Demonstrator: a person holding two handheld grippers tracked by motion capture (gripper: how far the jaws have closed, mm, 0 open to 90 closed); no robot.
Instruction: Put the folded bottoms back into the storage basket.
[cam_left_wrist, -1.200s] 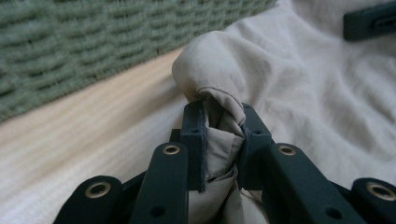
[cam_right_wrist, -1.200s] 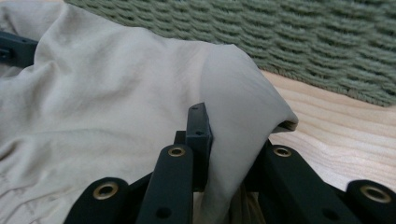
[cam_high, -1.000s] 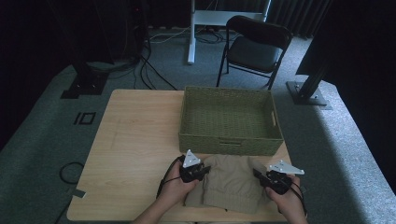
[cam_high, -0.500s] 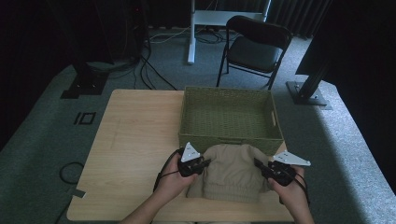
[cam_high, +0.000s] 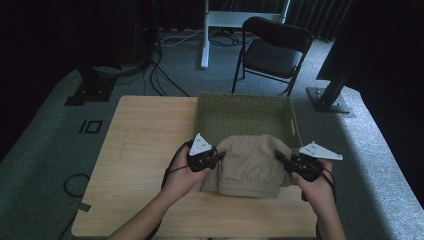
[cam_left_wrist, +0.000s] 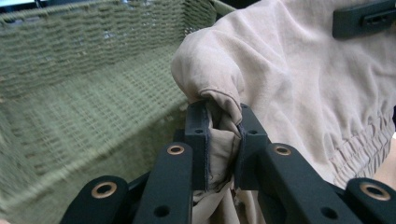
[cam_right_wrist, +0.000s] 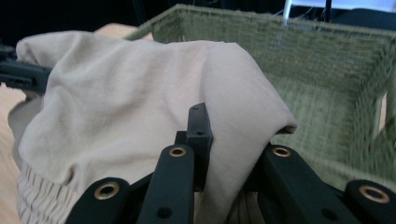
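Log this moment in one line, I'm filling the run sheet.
left gripper: shut on beige garment | right gripper: shut on beige garment | garment lifted at green basket

garment (cam_high: 252, 162) on table (cam_high: 135, 150), just before basket (cam_high: 245, 112)

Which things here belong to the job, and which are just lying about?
In the job:
- cloth, lifted at the basket's near rim
- basket
- left claw, shut on cloth
- right claw, shut on cloth
- table

Lying about:
- chair
- floor cables
- stand base
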